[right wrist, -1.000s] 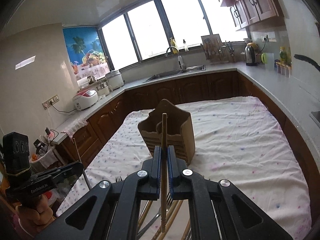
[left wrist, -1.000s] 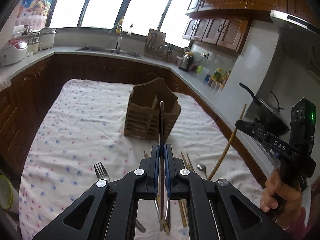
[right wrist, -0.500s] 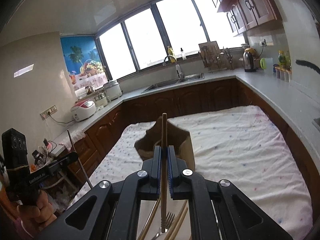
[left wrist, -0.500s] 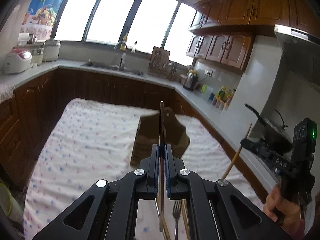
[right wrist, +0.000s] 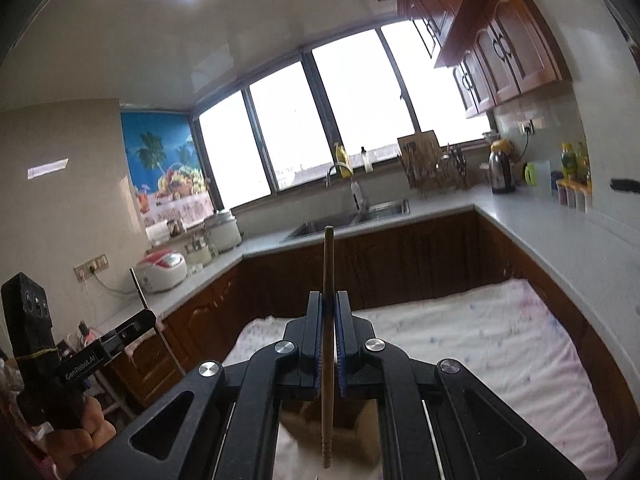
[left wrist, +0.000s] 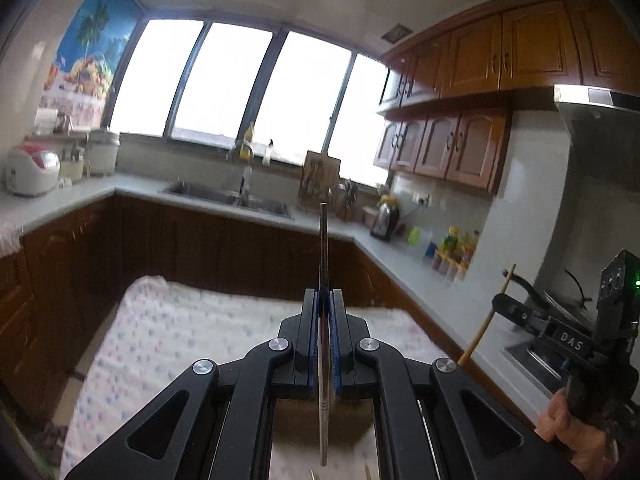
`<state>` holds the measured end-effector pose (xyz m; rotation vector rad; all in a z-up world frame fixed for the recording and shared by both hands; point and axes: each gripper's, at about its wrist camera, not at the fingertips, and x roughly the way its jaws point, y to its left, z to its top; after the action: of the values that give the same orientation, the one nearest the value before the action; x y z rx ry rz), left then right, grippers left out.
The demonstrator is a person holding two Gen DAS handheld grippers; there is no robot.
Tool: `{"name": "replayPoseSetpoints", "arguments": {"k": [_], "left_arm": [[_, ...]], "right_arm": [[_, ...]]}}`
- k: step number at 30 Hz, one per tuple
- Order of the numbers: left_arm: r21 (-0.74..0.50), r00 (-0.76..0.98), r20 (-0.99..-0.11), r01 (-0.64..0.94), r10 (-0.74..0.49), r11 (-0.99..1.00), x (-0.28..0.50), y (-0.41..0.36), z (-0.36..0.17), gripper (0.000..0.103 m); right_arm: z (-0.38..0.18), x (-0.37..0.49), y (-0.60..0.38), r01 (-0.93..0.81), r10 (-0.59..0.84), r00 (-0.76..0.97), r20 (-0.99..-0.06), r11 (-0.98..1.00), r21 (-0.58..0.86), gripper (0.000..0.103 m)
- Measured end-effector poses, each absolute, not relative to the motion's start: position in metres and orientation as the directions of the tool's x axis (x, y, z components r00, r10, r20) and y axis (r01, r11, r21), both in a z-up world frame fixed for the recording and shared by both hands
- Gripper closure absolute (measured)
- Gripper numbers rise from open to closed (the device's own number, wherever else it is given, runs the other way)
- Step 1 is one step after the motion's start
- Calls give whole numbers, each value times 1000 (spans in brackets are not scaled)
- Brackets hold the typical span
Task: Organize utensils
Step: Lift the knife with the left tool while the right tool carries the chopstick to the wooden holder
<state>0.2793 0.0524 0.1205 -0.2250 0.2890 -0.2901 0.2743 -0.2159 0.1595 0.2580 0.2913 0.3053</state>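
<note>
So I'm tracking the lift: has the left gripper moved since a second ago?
Yes. The left gripper rose: the wooden holder sank beneath its fingers, windows now fill the view.

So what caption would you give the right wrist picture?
Right gripper shut on a wooden chopstick, raised above the wooden holder on the cloth-covered table.

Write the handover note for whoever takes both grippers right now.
Left gripper: shut on a metal chopstick, held upright.
Right gripper: shut on a wooden chopstick, also upright.
Holder: wooden, on the cloth-covered table, just below and ahead of both grippers.
Done: one chopstick picked up in each gripper and lifted clear of the table.
Left: lower both into the holder, probably, then go back for the rest; only two utensil tips show at the bottom edge of the left view.
</note>
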Motion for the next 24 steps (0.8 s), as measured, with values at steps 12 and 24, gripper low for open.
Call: {"name": "replayPoseSetpoints", "arguments": {"k": [12, 24], "left_arm": [[-214, 949, -192, 210, -252, 954, 364, 14, 66, 100], [-251, 928, -287, 167, -238, 953, 423, -17, -21, 100]], "right_arm": [[131, 331, -205, -228, 293, 933, -208, 931, 286, 97], [64, 347, -204, -199, 296, 918, -264, 919, 340, 97]]}}
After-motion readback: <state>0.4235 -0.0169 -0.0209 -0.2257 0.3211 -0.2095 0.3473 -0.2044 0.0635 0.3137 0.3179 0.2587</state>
